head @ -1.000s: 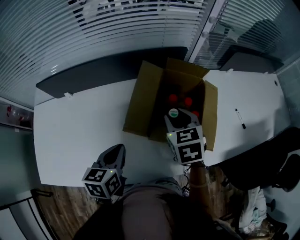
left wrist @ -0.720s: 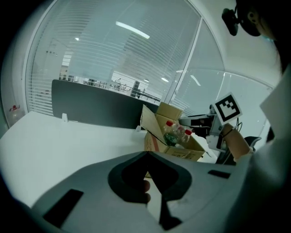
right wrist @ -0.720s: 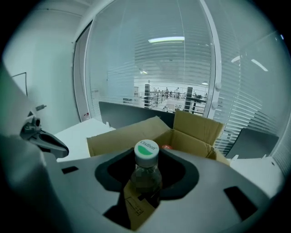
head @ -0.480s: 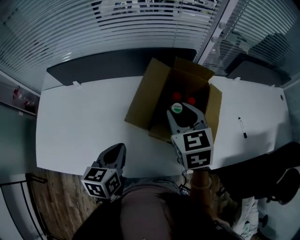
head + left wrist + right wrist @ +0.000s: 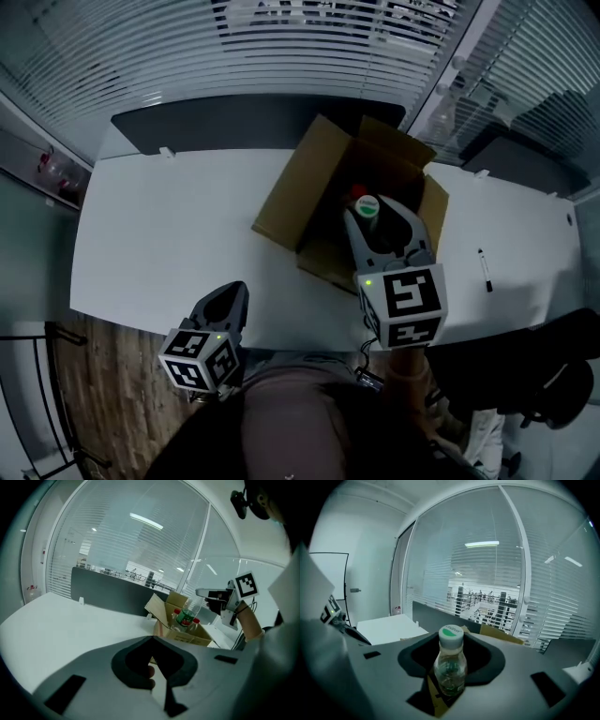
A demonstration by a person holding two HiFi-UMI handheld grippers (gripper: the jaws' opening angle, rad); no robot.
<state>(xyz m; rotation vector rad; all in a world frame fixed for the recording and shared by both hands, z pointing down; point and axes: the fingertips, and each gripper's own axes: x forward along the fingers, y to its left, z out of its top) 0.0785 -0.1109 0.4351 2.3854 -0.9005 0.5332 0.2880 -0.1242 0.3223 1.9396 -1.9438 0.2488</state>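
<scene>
Right gripper: jaws clamped on a clear plastic bottle with a green-and-white cap, held upright by its lower body, cap well above the jaws.

The bottle hangs over the open brown cardboard box. Whether its base clears the rim, no view settles.

At least two red-capped clear bottles stand inside the box.

Left gripper: jaws together, nothing between them (only a fingertip shows behind). It sits at the near edge of the white desk, well apart from the box.

Black marker pen lies on the desk right of the box.

Progress, as judged: one bottle gripped and raised, not set anywhere, and the red-capped ones untouched.
</scene>
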